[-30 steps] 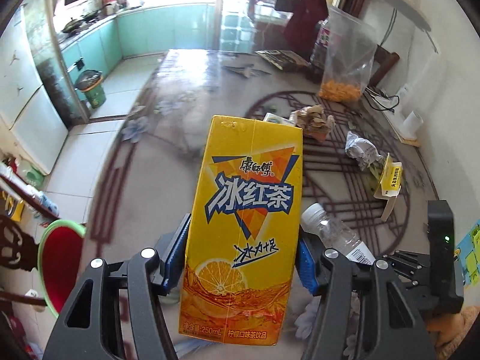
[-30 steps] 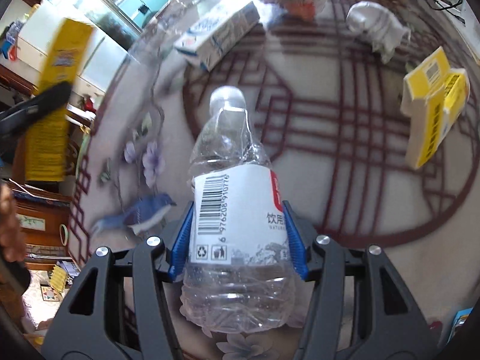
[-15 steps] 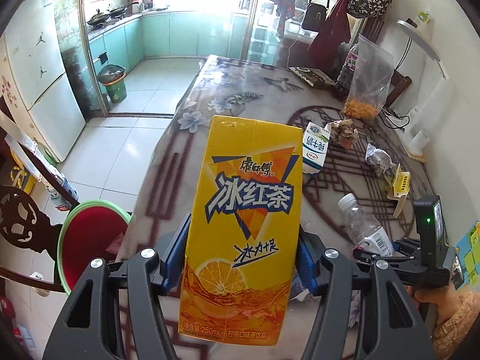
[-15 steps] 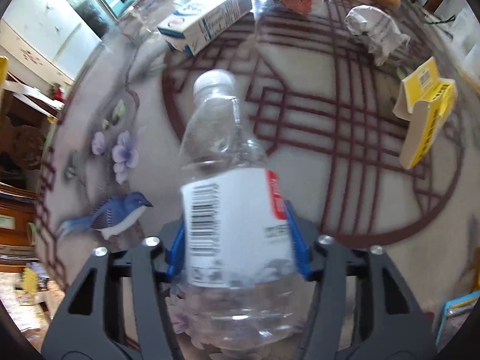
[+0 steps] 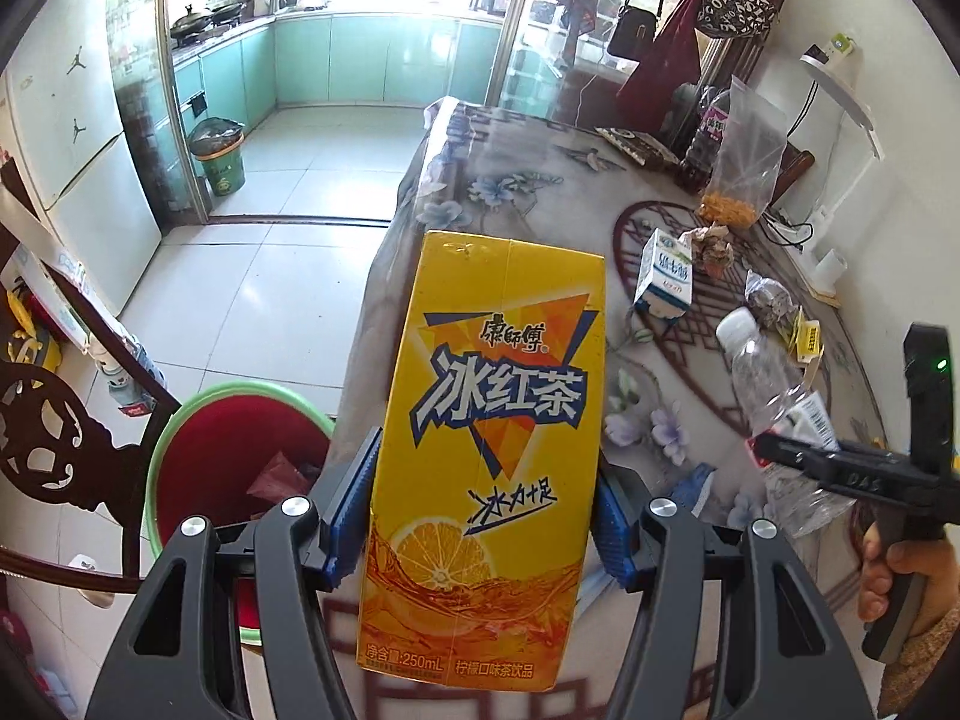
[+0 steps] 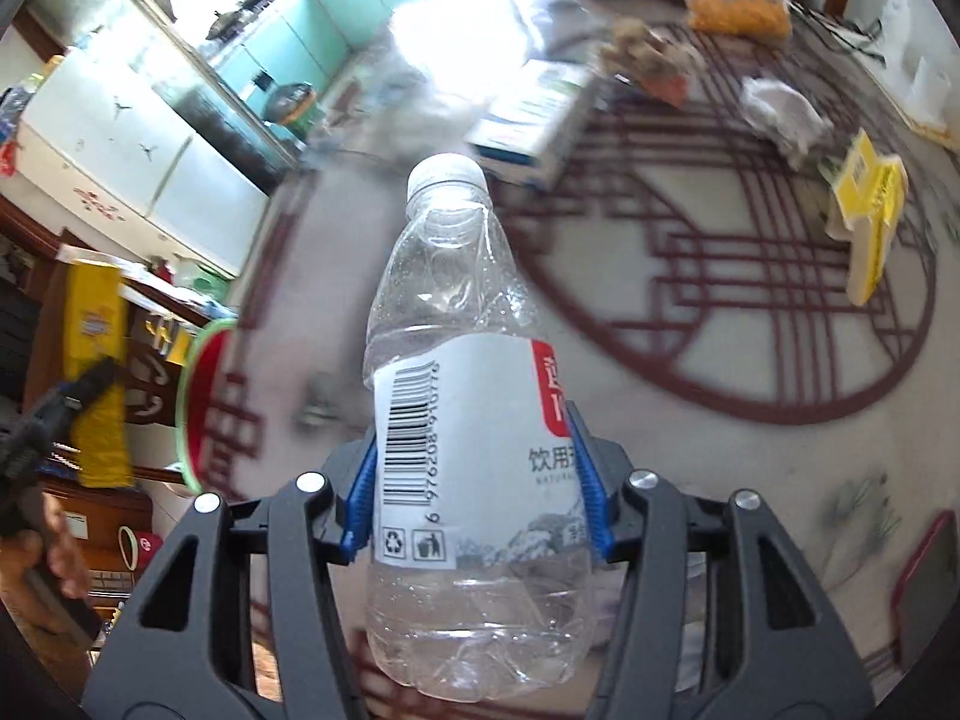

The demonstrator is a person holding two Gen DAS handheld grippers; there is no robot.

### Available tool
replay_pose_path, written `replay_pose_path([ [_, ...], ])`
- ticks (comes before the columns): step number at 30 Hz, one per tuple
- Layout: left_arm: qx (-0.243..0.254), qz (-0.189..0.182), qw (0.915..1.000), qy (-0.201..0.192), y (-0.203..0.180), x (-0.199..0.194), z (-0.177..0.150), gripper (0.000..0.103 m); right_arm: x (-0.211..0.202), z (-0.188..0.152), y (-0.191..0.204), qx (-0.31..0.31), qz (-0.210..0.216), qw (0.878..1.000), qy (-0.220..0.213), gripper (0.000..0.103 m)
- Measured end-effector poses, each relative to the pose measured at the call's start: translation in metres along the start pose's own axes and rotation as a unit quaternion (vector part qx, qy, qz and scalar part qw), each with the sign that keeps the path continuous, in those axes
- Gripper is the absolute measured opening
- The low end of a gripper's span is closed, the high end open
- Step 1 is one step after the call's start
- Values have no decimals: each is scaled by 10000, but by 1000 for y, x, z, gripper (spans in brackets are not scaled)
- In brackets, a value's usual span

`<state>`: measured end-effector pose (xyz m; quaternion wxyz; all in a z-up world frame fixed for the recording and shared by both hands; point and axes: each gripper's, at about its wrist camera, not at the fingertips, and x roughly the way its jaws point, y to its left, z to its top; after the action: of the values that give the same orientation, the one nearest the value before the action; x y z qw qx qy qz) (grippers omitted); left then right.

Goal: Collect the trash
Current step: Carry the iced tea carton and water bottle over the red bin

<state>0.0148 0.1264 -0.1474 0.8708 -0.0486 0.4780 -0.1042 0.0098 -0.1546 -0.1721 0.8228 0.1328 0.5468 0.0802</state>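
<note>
Clamping tea carton (image 5: 489, 456), right gripper (image 6: 477, 495) gripping bottle (image 6: 462, 420)

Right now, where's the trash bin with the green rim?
In the left wrist view the bin stands on the floor at lower left, beside the table edge, between the carved chair and the held tea carton.

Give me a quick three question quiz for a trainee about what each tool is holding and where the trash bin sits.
1. True or false: the left tool grips a yellow tea carton.
2. What does the right tool hold: A a milk carton, B a clear plastic bottle, C a paper wad?
3. Fill in: the red bin with the green rim stands on the ____ beside the table.

Key: 1 true; 2 B; 3 floor.
</note>
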Motion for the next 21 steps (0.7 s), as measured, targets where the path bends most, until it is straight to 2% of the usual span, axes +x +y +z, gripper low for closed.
replay_pose_path([
  [4, 23, -16, 9999, 99, 18, 1, -7, 58, -3, -3, 34, -142, 142, 9998, -69, 53],
  [12, -104, 144, 9998, 95, 56, -8, -14, 58, 8, -7, 75, -333, 316, 9989, -13, 53],
  [21, -543, 446, 9975, 101, 99, -20, -35, 58, 8, -2, 129, -900, 512, 9946, -101, 53],
])
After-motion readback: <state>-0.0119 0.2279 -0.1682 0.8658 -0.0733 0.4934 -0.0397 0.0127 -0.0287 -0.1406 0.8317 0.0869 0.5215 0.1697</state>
